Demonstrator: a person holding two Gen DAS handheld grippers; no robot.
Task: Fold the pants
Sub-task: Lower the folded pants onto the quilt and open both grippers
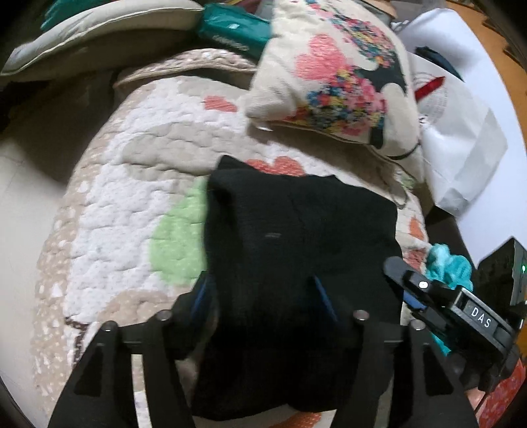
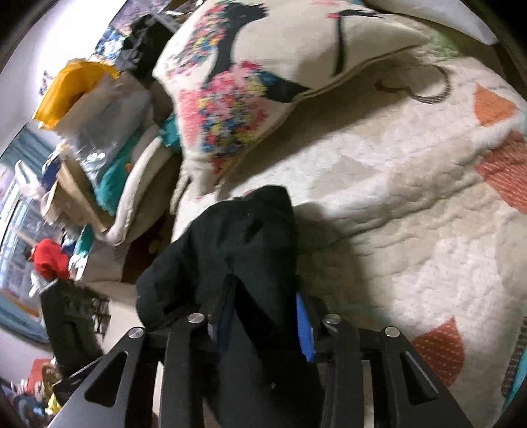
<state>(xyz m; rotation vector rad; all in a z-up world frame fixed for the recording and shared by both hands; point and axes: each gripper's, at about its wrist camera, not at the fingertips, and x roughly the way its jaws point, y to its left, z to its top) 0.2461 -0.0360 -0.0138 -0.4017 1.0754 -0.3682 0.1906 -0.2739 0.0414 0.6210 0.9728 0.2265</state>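
Black knit pants, soft and matte with a fine ribbed weave, lie bunched on a quilted bedspread of puffy cream fabric appliquéd with coral hearts, a pale green patch and beige shapes. The left tool, black plastic with blue pads, has its two fingers set apart with a thick fold of the pants filling the gap between them; whether the pads actually press the cloth cannot be told. The right tool, of the same build, is clamped on a gathered ridge of the pants, which rises in a peak ahead of its blue-lined fingers. In the left wrist view the right tool's body bears a white-lettered label reading "DAS". A cream canvas cushion with a cross-stitch style pattern of pink hearts and multicoloured flowers rests on the bedspread beyond the pants. Beside it lie a white paper bag and a teal packet with blurred, unreadable lettering.
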